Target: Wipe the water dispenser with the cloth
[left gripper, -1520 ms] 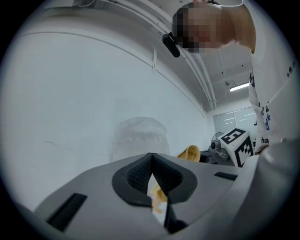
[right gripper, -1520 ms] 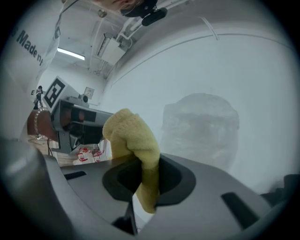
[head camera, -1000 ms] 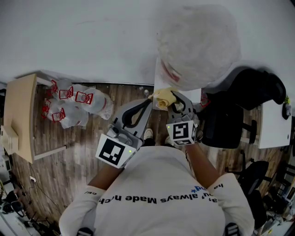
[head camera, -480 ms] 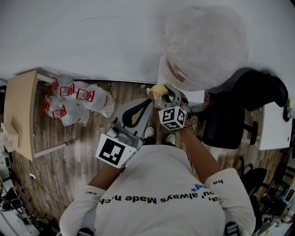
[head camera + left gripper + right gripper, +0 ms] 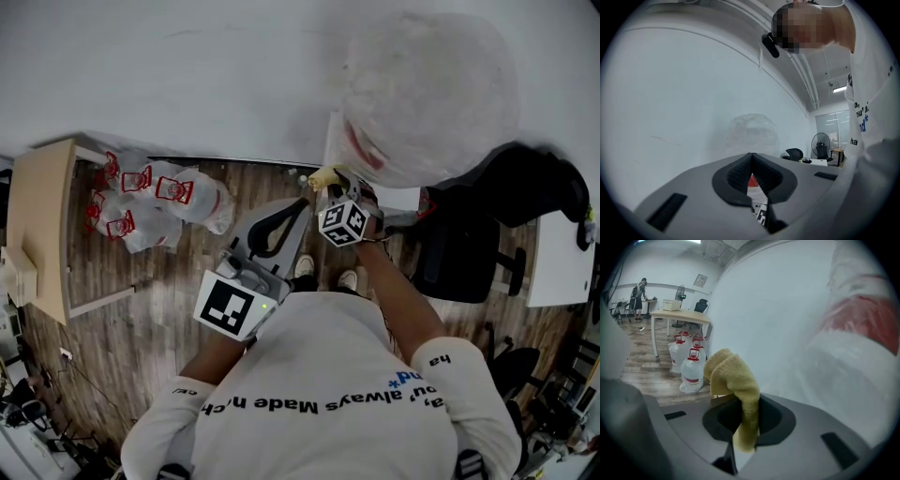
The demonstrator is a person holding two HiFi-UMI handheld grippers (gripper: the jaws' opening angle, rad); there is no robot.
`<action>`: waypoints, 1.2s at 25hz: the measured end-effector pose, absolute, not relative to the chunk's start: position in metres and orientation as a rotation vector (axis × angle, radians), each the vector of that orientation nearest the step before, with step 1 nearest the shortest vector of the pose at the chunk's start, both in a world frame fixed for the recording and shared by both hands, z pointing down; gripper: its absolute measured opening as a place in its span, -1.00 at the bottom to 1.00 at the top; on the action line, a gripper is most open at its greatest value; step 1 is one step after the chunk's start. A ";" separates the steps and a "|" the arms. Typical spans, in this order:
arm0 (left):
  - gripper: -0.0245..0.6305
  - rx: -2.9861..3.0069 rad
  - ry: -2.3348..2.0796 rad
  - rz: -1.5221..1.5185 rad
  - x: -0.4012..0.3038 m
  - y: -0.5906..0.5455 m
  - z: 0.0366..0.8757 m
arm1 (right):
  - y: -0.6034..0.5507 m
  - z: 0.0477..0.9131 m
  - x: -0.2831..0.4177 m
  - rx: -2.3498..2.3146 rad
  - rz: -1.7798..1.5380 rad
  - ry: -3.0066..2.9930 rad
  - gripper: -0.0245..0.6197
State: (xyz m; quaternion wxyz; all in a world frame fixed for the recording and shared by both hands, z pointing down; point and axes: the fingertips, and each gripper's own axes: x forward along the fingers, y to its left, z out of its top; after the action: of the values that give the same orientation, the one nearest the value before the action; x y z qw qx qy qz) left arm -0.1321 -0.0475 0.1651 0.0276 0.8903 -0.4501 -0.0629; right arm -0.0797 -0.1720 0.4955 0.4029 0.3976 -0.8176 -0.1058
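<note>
The water dispenser (image 5: 375, 173) stands against the white wall, and its big bottle (image 5: 427, 89) is wrapped in clear plastic. My right gripper (image 5: 335, 189) is shut on a yellow cloth (image 5: 324, 176), which sits at the dispenser's front left edge. In the right gripper view the cloth (image 5: 733, 380) bulges out of the shut jaws (image 5: 743, 405), close to the dispenser's white side (image 5: 820, 376) with a red band above. My left gripper (image 5: 302, 204) is held just left of it, shut (image 5: 751, 155) and empty, pointing at the wrapped bottle (image 5: 752, 133).
Several water jugs with red labels (image 5: 155, 206) lie on the wood floor to the left, beside a wooden table (image 5: 42, 234). A black office chair (image 5: 469, 244) and a white desk (image 5: 553, 258) stand to the right. My shoes are below the grippers.
My right gripper has moved forward and a little left with the cloth, closer to the dispenser's edge. The left gripper has stayed put.
</note>
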 end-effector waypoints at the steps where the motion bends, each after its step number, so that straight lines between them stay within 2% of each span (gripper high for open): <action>1: -0.87 2.748 -1.391 -0.194 -0.133 -0.048 0.165 | -0.175 0.500 -0.080 1.007 -0.263 -2.057 -0.73; 13: -0.87 2.729 -1.402 -0.175 -0.140 -0.053 0.170 | -0.199 0.550 -0.075 0.992 -0.234 -1.932 -0.73; 30: -0.87 2.736 -1.399 -0.186 -0.138 -0.043 0.167 | -0.182 0.559 -0.079 0.954 -0.137 -1.958 -0.75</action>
State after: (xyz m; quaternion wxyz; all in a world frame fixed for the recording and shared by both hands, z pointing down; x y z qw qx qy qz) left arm -0.1379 -0.0427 0.1668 0.0315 0.8884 -0.4541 -0.0603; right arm -0.0787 -0.1816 0.5590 0.4616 0.3877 -0.7959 -0.0559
